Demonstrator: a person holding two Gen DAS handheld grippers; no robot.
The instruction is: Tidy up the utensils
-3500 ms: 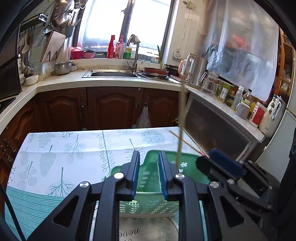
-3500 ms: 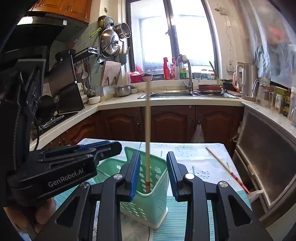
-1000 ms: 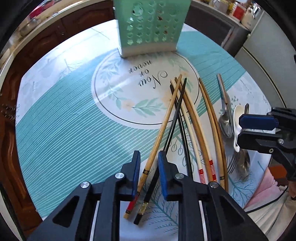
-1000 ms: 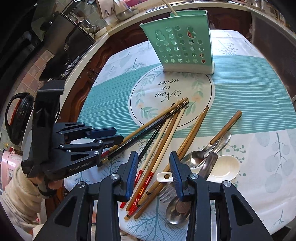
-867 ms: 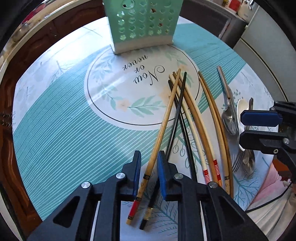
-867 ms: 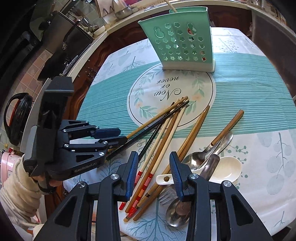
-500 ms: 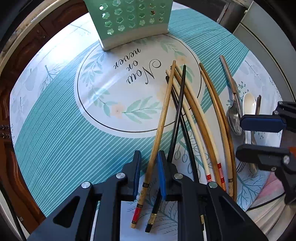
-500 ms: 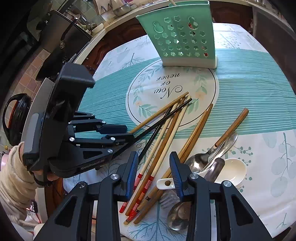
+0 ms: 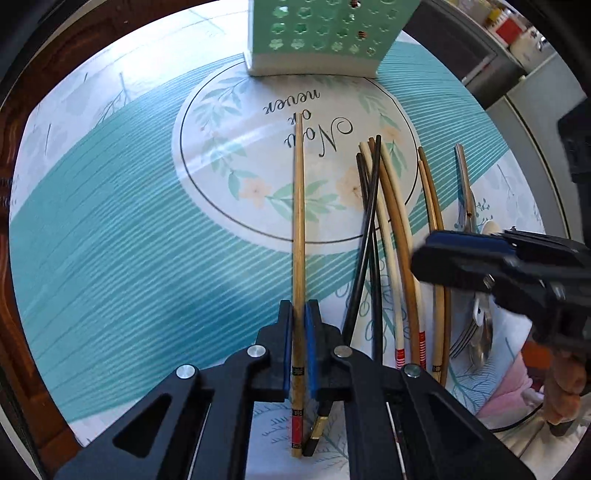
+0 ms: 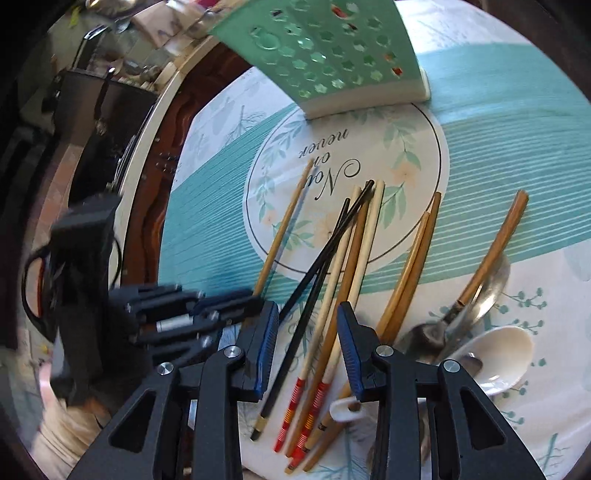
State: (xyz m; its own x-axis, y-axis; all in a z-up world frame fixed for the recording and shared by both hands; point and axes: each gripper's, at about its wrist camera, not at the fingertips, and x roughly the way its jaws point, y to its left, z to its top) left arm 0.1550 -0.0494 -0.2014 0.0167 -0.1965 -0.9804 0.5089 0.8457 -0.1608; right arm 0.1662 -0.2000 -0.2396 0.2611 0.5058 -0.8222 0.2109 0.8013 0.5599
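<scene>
Blue rubber pads of the left gripper (image 9: pixel 299 325) press from both sides on a pale round wooden chopstick with a red-banded end (image 9: pixel 298 229).

Its slim shaft runs straight ahead over the glossy teal-striped printed tablecloth (image 9: pixel 122 236) toward the mint-green perforated plastic utensil holder (image 9: pixel 325 33), which stands upright at the far edge of the white printed circle. The right gripper (image 10: pixel 308 347) hangs with its ribbed blue pads spread wide and nothing between them, above a loose fan of sticks: two thin glossy black chopsticks (image 10: pixel 321 258) crossing each other, cream chopsticks with red-striped ends (image 10: pixel 332 299) and darker brown bamboo chopsticks (image 10: pixel 413 266) beside them. Further right lie a polished steel spoon (image 10: pixel 476 295) with a brown stick across it, and a smooth white ceramic soup spoon (image 10: pixel 502 354).
</scene>
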